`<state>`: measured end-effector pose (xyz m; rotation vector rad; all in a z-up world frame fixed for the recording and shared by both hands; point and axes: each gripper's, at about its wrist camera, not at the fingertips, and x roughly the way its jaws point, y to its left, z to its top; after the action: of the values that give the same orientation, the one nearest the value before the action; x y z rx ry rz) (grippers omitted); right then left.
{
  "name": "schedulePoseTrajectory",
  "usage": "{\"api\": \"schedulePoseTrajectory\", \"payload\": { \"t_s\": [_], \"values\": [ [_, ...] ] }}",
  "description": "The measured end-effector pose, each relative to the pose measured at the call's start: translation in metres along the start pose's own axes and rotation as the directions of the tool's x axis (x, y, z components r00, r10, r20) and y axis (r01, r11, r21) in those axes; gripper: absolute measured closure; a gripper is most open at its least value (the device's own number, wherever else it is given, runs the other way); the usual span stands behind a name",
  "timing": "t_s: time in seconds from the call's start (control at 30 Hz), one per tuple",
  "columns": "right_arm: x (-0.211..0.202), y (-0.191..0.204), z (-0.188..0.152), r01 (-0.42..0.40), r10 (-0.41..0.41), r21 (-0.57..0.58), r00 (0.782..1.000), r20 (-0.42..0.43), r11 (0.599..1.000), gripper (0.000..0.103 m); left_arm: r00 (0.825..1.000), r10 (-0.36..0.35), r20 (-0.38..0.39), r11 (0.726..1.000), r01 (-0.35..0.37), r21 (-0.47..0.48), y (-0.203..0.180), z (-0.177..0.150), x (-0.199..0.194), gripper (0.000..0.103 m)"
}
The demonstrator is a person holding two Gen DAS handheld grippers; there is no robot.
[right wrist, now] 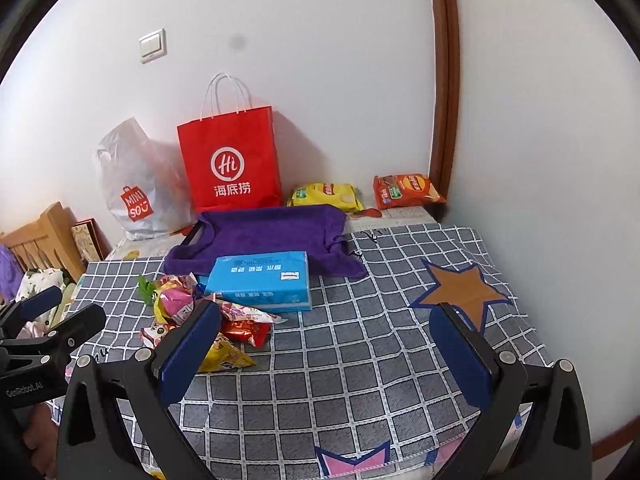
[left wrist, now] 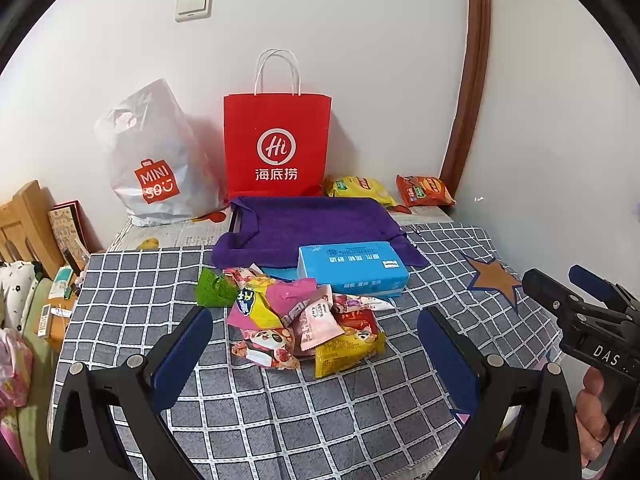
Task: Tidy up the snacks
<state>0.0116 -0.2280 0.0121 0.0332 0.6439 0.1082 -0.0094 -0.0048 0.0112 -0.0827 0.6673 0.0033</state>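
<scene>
Checked desk (left wrist: 132,280) by the wall holds a snack pile (left wrist: 304,324) heaped centre w/ nothing sorted, so left claw (left wrist: 316,356) & right claw (right wrist: 326,354) hover spread wide, empty, prob. lining up a first pick.

near strip: bare checked surface (right wrist: 340,364) along the lower frame, under both sets of spread fingers
right side: open cloth around the star patch (right wrist: 464,292)
centre: snack pile (left wrist: 304,324) touching the blue tissue pack (left wrist: 352,268)
behind: purple towel (left wrist: 312,224), red paper bag (left wrist: 276,144), white plastic bag (left wrist: 156,160) line the wall
</scene>
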Motion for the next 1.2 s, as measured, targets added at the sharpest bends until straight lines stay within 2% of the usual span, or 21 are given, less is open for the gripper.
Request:
{"api": "schedulePoseTrajectory", "payload": {
  "t_s": [0.63,1.2],
  "values": [
    [-0.002,0.005,0.001,-0.01,0.01,-0.011,1.0,0.015,1.0,0.0,1.0,0.003,0.015,1.0,-0.003,0.01,0.001,0.004,-0.002,0.001],
    [0.017,0.017,0.016,-0.033,0.034,-0.041,0.999,0.015,0.999,0.0,1.0,-0.009,0.023,1.0,0.009,0.012,0.014,0.016,0.013,0.001]
  ]
}}
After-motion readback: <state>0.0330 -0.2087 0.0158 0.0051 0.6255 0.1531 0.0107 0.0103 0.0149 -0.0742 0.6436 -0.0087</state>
